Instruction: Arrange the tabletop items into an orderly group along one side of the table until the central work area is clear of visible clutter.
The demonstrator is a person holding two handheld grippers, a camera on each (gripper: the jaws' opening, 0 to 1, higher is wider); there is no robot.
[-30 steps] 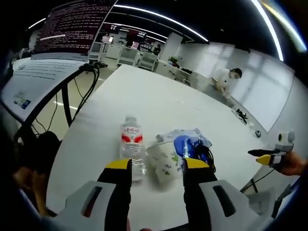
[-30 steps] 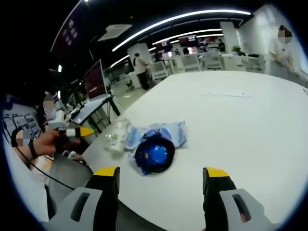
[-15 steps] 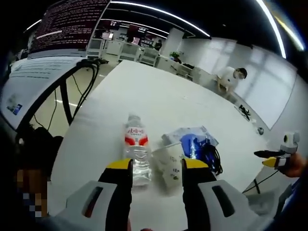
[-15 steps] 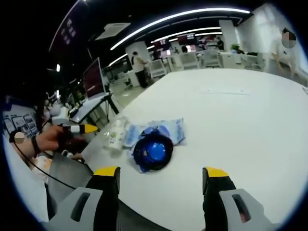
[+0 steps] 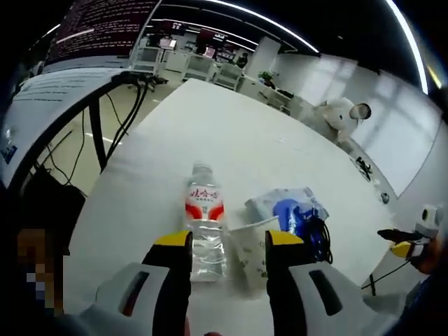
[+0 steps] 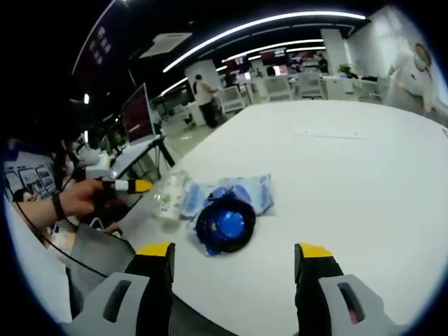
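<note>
**Q:** What's in front of your left gripper, going left to right?

**A:** My left gripper (image 5: 227, 241) is spread, with nothing clamped. Nearest the left jaw is the water bottle (image 5: 205, 220), lying on its side on the white table (image 5: 231, 140) with its cap pointing away from me. Just beside it, in front of my right jaw, stands the paper cup (image 5: 250, 245). Past that is the blue wipes pack (image 5: 283, 203), with a coil of black cable (image 5: 313, 234) touching its near edge. They already sit bunched near the table's edge.

**Q:** And the other hand?

**A:** My right gripper (image 6: 236, 255) is released too, jaws wide and empty, hovering off the table edge. From there I see the cup (image 6: 170, 198), the wipes pack (image 6: 241, 192) and the cable coil on a blue round thing (image 6: 225, 224) in one cluster, with the table's middle bare beyond.

**Q:** How would you do this step well?

**A:** I'd guess the bottle is next. I'd line both jaws across its body, not the label's slippery curve near the cap, close gently so it doesn't squirt out, and keep my right jaw from knocking the cup over.
</note>
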